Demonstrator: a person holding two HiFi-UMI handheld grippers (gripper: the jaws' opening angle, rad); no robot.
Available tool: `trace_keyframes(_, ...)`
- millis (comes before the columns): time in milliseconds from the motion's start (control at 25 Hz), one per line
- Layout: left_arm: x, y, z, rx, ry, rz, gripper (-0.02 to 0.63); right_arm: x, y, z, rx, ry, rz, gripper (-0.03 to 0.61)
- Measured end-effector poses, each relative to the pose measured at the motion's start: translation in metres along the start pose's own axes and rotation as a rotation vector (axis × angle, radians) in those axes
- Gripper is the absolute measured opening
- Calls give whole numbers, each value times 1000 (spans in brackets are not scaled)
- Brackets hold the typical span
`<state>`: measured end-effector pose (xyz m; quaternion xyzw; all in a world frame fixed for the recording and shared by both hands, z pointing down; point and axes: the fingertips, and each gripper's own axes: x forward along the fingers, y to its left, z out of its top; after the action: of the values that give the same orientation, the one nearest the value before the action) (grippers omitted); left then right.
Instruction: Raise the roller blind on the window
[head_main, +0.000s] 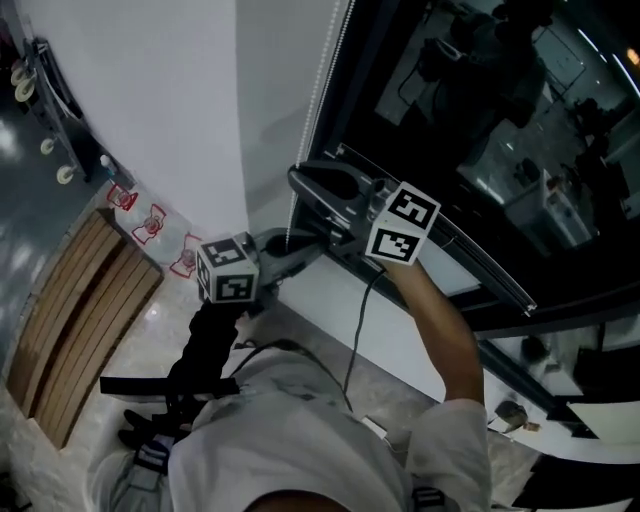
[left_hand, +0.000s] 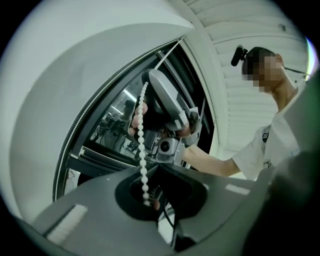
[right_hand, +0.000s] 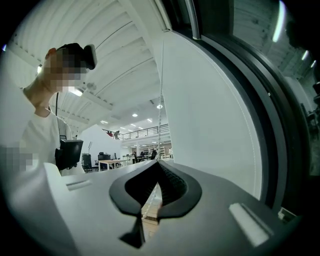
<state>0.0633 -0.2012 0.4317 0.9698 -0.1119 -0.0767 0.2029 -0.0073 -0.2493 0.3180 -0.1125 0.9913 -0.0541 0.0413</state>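
- The roller blind (head_main: 275, 110) hangs as a white sheet over the left part of the window (head_main: 470, 130) in the head view, with dark glass showing to its right. In the right gripper view it fills the right half of the picture.
- The bead chain (head_main: 325, 80) runs down along the blind's edge, right where white meets glass.
- The right hand-held gripper (head_main: 298, 180) has its jaws pressed together and is pinching the bead chain (right_hand: 161, 100). In its own view the chain drops straight into the closed tips of the right hand-held gripper (right_hand: 159, 162), and a few beads show in the gap behind them.
- The left hand-held gripper (head_main: 290, 245) sits just below the right one on the same chain. Its jaws are together too and look pinched on the beads. The chain (left_hand: 142, 130) passes through the tips of the left hand-held gripper (left_hand: 152, 169) and ends in the hollow behind them.
- A slatted wooden bench (head_main: 75, 320) stands off to the left on the floor (head_main: 170, 330).
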Motion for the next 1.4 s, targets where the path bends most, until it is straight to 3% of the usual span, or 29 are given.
trace_keyframes(200, -2, 0, -3, -7, 2, 8, -2, -4, 4, -30, 56, 30, 3, 5)
trace_keyframes(440, -3, 1, -1, 3, -2, 8, -2, -10, 1, -33, 91, 41, 3, 16)
trace_keyframes(520, -4, 0, -1, 1, -3, 8, -2, -8, 4, -31, 78, 52, 15, 115)
trace_keyframes(640, -4, 1, -2, 2, -1, 8, -2, -7, 0, -3, 82, -12, 16, 133)
trace_keyframes(880, -5, 1, -3, 0, -2, 10, -2, -6, -11, 89, 0, -143, 3, 124)
trace_keyframes(1240, -5, 1, -5, -1, -4, 7, -2, 11, -3, 192, -162, -180, 34, 122)
trace_keyframes(1400, -4, 0, -5, -4, -5, 5, -2, 14, 0, 216, -192, -199, 30, 72)
